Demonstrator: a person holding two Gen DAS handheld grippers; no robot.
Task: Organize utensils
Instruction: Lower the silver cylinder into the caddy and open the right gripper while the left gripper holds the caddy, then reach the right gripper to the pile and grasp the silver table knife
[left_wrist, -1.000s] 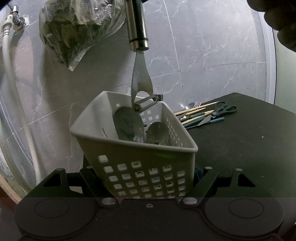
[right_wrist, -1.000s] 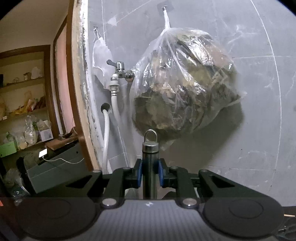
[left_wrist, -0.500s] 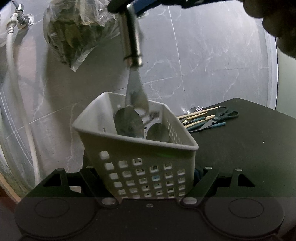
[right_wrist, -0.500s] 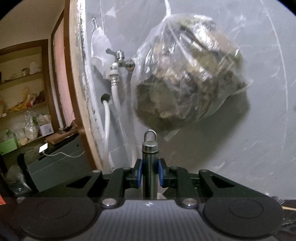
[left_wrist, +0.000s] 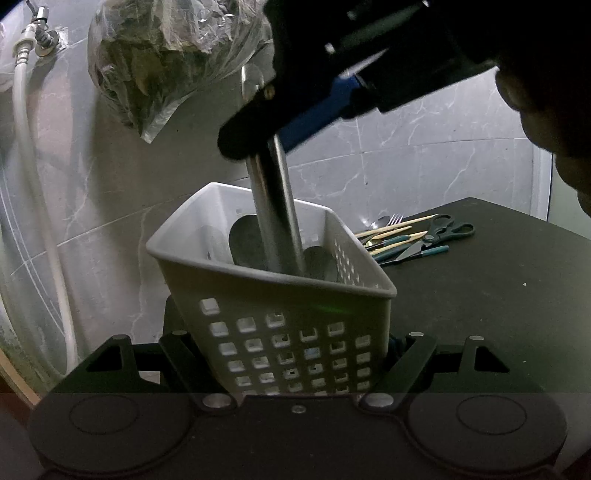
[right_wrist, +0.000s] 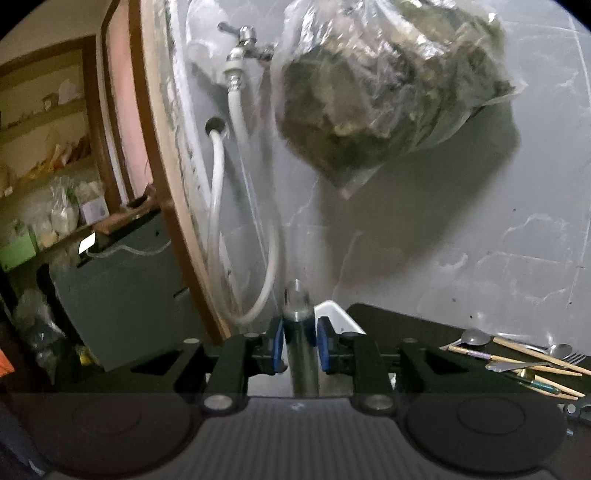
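My left gripper (left_wrist: 295, 354) is shut on the white perforated basket (left_wrist: 280, 306), holding its lower walls. Spoon bowls (left_wrist: 245, 240) stand inside it. My right gripper (right_wrist: 300, 345) is shut on the steel-handled peeler (right_wrist: 300, 332). In the left wrist view the right gripper (left_wrist: 266, 125) is above the basket, and the peeler's handle (left_wrist: 275, 221) reaches down into it, with its blade end hidden inside. Loose utensils (left_wrist: 406, 238), with scissors, a fork and wooden sticks, lie on the black table (left_wrist: 498, 295); they also show in the right wrist view (right_wrist: 524, 363).
A plastic bag of dried leaves (left_wrist: 166, 62) hangs on the marble wall above the basket. A tap with a white hose (right_wrist: 236, 110) runs down the wall at the left. A doorway to a shelved room (right_wrist: 55, 166) is further left.
My right gripper has come down with the peeler. Its head has gone from the basket's rim to deep inside, and only the handle shows above. The basket has stayed in my left gripper.
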